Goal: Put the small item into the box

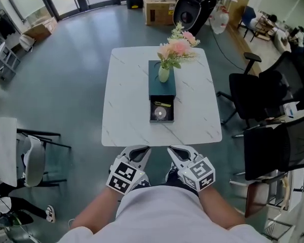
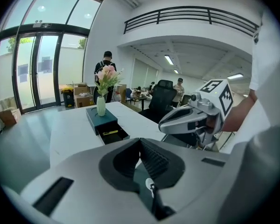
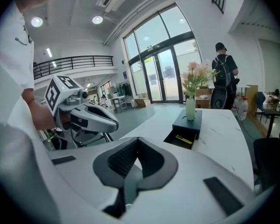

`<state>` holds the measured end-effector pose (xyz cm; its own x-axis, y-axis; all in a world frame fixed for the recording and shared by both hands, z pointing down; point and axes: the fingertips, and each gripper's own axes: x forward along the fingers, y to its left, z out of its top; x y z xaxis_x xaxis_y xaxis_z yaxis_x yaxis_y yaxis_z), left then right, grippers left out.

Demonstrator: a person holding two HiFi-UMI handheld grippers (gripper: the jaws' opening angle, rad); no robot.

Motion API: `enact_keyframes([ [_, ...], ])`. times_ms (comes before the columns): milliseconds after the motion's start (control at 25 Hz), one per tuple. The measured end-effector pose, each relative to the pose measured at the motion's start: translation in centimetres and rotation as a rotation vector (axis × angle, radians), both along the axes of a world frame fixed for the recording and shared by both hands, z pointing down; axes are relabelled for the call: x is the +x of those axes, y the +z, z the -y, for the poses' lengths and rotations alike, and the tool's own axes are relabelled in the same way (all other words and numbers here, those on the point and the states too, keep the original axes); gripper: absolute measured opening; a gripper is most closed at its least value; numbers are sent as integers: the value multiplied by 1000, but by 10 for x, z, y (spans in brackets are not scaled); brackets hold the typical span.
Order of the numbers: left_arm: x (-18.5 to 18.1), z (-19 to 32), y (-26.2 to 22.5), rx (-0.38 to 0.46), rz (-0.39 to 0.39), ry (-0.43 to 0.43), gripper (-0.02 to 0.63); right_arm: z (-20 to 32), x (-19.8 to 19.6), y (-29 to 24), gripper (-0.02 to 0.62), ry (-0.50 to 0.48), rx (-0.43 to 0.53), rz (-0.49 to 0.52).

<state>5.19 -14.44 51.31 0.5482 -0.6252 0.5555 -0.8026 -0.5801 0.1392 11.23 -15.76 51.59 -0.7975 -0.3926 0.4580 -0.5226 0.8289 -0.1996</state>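
Both pairs of jaws are closed with nothing between them: in the left gripper view the ribbed pads of the left gripper [image 2: 140, 143] meet at the tips, and the right gripper view shows the same for the right gripper [image 3: 136, 141]. From the head view the two grippers sit side by side just short of the near edge of the white marble table [image 1: 125, 97], left gripper [image 1: 142, 150] and right gripper [image 1: 175, 151] close together but apart, tips angled toward each other and slightly down. On the middle of the table stands a dark teal box [image 1: 156, 87] with its drawer [image 1: 153, 111] pulled open toward the person. Inside the drawer lies a small yellow item [image 1: 162, 104], and just beside it, on the nearer side, a round silvery piece [image 1: 160, 115]. A pale vase [image 1: 163, 75] with pink flowers [image 1: 177, 47] stands upright on the box's top, behind the drawer. Black office chairs [image 1: 253, 92] stand to the table's right, well apart from the box. Cardboard cartons [image 1: 159, 9] sit on the floor beyond the table, and a person in dark clothes [image 2: 105, 69] stands at the far end of the room near the glass doors.
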Motion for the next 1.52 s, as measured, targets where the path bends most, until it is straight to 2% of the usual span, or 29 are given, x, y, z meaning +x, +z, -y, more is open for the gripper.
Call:
enact_keyframes([
  [200, -9, -19, -5, 23, 5, 55, 15, -26, 5, -3, 15, 86, 4, 0],
  [400, -10, -33, -4, 36, 6, 75, 15, -44, 8, -1, 15, 112, 8, -11],
  [560, -7, -40, -6, 53, 16, 66, 15, -38, 14, -9, 15, 106, 29, -17],
  [960, 4, -31, -24, 84, -8, -53, 15, -34, 23, -24, 15, 5, 59, -11],
  [1520, 36, -34, -38, 110, 26, -39, 15, -42, 48, -24, 15, 8, 48, 18],
])
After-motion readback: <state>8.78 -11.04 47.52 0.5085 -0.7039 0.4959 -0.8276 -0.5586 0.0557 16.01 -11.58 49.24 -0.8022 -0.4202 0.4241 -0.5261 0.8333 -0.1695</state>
